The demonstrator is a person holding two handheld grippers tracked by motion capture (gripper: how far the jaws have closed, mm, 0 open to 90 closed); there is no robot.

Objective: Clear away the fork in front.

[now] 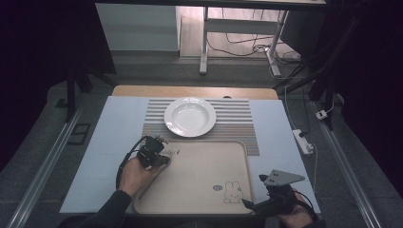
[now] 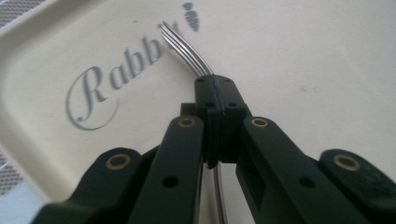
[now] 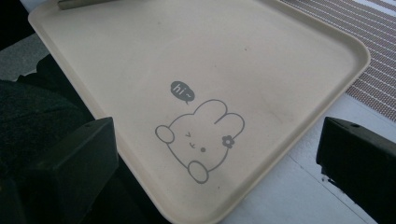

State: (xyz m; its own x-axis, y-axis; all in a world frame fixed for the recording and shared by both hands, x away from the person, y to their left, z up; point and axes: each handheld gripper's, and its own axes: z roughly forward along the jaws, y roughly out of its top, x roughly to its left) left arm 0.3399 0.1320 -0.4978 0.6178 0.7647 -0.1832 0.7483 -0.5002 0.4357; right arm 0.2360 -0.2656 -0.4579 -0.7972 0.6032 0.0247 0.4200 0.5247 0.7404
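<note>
In the left gripper view the left gripper [image 2: 219, 100] is clenched on a metal fork [image 2: 184, 46], whose tines jut past the jaw tips toward the upper left, over the beige tray [image 2: 303, 56]. At the lower right of the high view the right gripper [image 1: 256, 205] is released beside the tray's corner.

shiny metal fork [image 2: 184, 49], matt plastic tray [image 2: 303, 60]

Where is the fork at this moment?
In the left gripper view, the fork is clamped in the left gripper above the tray, tines beside the "Rabbit" lettering.
</note>
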